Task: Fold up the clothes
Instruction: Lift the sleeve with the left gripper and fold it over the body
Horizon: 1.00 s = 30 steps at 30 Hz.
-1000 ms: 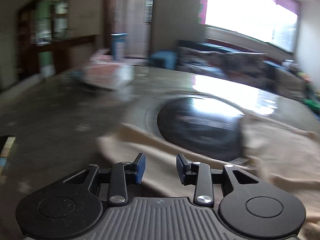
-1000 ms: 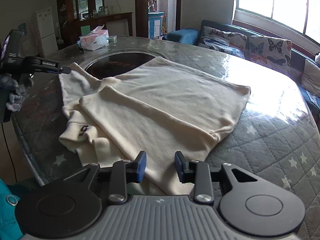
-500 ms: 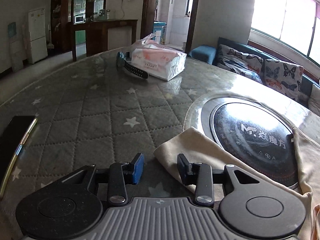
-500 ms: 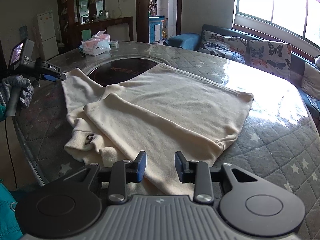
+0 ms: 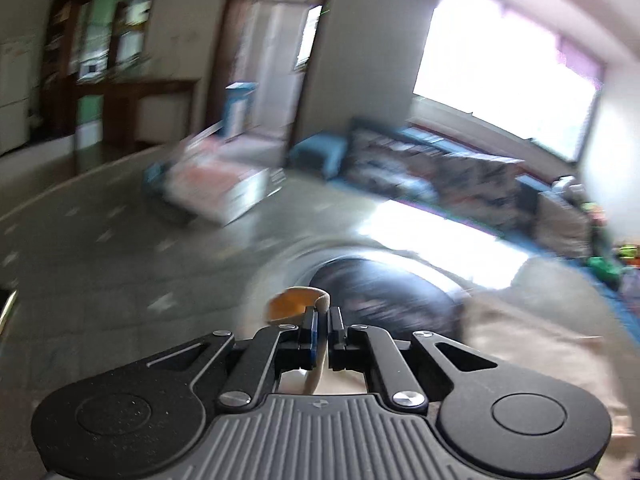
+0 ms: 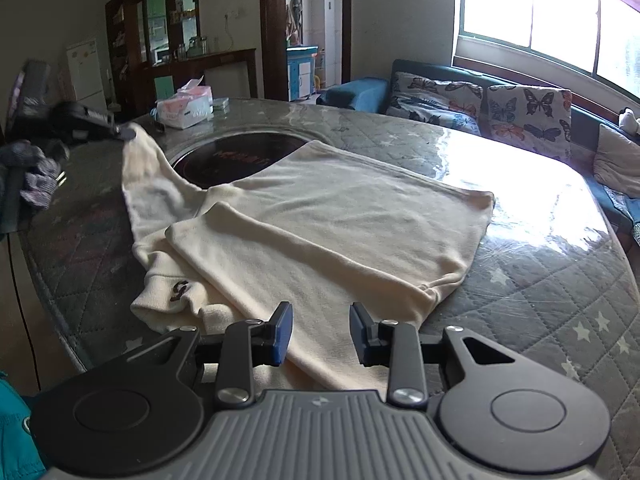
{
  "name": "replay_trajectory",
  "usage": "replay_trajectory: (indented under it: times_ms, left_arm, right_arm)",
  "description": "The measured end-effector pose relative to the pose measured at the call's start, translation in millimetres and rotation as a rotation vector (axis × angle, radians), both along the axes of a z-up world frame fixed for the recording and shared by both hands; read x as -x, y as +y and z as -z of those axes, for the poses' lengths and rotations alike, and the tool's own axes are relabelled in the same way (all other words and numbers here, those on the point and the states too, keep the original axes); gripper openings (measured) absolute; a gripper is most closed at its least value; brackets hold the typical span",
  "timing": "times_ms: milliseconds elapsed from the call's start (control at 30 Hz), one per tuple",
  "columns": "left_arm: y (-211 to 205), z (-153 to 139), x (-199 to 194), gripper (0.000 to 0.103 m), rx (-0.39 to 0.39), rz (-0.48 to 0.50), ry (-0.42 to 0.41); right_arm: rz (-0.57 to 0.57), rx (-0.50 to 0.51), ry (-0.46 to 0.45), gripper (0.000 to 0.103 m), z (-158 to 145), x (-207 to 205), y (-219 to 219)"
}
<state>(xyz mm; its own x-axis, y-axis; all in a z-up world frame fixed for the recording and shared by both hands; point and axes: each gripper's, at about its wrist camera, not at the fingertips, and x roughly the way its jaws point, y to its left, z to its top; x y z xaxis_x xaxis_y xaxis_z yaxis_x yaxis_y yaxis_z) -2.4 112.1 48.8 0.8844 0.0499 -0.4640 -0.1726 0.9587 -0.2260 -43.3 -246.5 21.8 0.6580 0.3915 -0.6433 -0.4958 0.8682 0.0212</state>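
Note:
A cream sweater (image 6: pixel 328 220) lies partly folded on the round quilted table (image 6: pixel 540 292). My left gripper (image 5: pixel 322 320) is shut on the sweater's sleeve cuff (image 5: pixel 298 304) and lifts it; the left wrist view is blurred by motion. In the right wrist view the left gripper (image 6: pixel 120 132) shows at the far left, holding the sleeve (image 6: pixel 148 168) raised off the table. My right gripper (image 6: pixel 320 332) is open and empty, just above the sweater's near edge.
A black round hotplate (image 6: pixel 224 160) is set in the table's middle, partly under the sweater. A tissue pack (image 6: pixel 184 106) sits at the table's far side. A sofa with butterfly cushions (image 6: pixel 500 108) stands behind. A phone edge (image 5: pixel 6 312) lies at the left.
My left gripper has shut on the sleeve cuff and lifted it off the table, moving fast. The right gripper has barely moved and stays open.

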Motion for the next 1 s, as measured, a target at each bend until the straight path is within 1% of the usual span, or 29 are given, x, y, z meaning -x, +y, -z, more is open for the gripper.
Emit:
replay_trajectory:
  times_ms: [167,267,367,467,600,700,800,833,900,933,967,1000]
  left_arm:
    - [-58,-35,16,0.005,0.027,0.200,-0.097]
    - [-95,-44,24,0.005,0.038,0.333,-0.120]
    - [-132,-45,28,0.005,0.036,0.459,-0.128]
    - [-162,-37,29,0.005,0.042,0.558,-0.113]
    - [-193,-14,24,0.005,0.019,0.647,-0.068]
    - [-208,6,24,0.006,0.024,0.704,-0.007]
    - [-218,26,25,0.008,0.008,0.745,0.044]
    - [-219,30,24,0.009,0.007,0.753,0.063]
    - [-215,34,25,0.015,0.006,0.762,0.079]
    - [-212,35,25,0.023,0.005,0.766,0.085]
    - [-210,37,25,0.034,0.005,0.770,0.092]
    - [-205,35,24,0.039,0.003,0.766,0.094]
  right_arm:
    - [0.014,-0.026,-0.020,0.031,-2,4,-6]
    - [0.034,-0.045,-0.030,0.031,-3,7,-13]
    - [0.060,-0.061,-0.036,0.031,-3,10,-21]
    - [0.085,-0.075,-0.041,0.031,-3,13,-29]
    - [0.121,-0.093,-0.041,0.031,-3,15,-40]
    - [0.149,-0.105,-0.039,0.031,-2,15,-47]
    - [0.166,-0.110,-0.040,0.031,-3,15,-52]
    - [0.171,-0.111,-0.039,0.031,-3,15,-52]
    - [0.177,-0.112,-0.037,0.031,-4,12,-52]
    - [0.178,-0.112,-0.037,0.031,-4,11,-52]
    - [0.179,-0.112,-0.038,0.031,-4,10,-51]
    - [0.178,-0.113,-0.038,0.031,-4,9,-50]
